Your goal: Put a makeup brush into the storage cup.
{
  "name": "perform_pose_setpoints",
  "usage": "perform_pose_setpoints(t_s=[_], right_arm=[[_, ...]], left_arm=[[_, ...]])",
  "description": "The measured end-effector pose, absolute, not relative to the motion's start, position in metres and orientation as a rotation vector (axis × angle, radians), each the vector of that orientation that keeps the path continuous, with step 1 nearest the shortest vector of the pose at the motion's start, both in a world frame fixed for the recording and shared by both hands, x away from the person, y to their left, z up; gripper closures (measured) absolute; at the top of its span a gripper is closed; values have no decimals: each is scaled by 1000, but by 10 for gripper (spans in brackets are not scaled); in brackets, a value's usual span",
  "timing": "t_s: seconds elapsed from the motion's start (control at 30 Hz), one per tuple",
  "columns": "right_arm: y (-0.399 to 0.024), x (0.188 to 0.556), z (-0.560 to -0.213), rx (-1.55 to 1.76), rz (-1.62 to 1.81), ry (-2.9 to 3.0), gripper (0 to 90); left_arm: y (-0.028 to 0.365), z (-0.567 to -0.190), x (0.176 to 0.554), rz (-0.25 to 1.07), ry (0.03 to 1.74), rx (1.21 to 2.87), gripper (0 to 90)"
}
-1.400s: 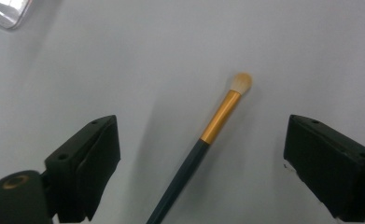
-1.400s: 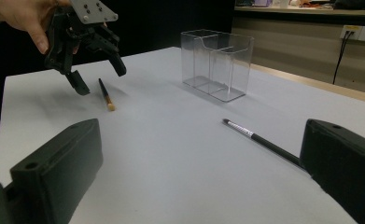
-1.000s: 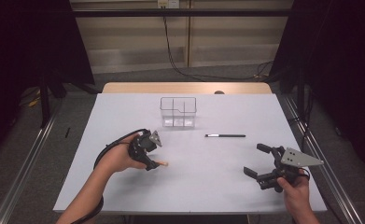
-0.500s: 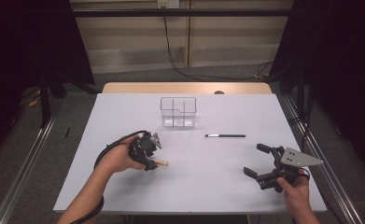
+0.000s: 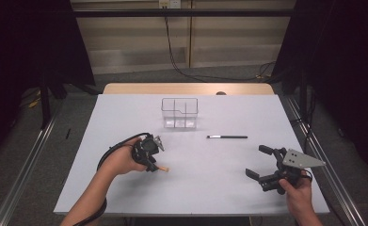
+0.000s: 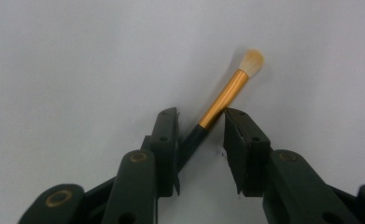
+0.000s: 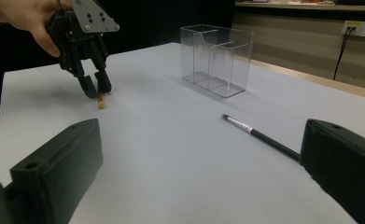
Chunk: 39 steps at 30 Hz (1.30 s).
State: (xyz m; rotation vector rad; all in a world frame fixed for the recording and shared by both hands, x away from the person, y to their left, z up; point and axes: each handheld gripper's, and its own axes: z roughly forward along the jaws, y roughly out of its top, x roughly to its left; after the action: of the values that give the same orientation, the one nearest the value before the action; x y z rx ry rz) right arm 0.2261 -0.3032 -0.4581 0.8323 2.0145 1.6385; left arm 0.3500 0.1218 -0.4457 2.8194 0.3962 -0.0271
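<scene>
left hand-held gripper point(image 6: 201, 140) | closing around brush point(image 6: 227, 95) (no readable writing)

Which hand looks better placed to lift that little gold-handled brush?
Left. The left gripper has just been closing around the brush, which lies between its jaws. The right gripper rests open, far across the table.

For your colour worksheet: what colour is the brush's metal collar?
Orange-gold, on the small pale-tipped, dark-handled brush; clearest in the left gripper view.
</scene>
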Motion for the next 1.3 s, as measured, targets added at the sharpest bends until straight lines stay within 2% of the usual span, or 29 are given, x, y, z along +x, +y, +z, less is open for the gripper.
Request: perform_pose_setpoints(t_s=[0.33, 0.67, 0.83, 1.3], right_arm=[[-303, 226, -458, 828, 1632, 2017, 0], [-302, 226, -458, 827, 1628, 2025, 0], [-301, 226, -458, 825, 1631, 2025, 0], [-303, 226, -458, 828, 1618, 2033, 0]], left_arm=[[119, -445, 355, -45, 482, 2842, 833], [112, -445, 355, -51, 511, 2877, 822], [104, -444, 352, 4, 483, 2938, 830], [111, -442, 357, -30, 616, 2851, 842]])
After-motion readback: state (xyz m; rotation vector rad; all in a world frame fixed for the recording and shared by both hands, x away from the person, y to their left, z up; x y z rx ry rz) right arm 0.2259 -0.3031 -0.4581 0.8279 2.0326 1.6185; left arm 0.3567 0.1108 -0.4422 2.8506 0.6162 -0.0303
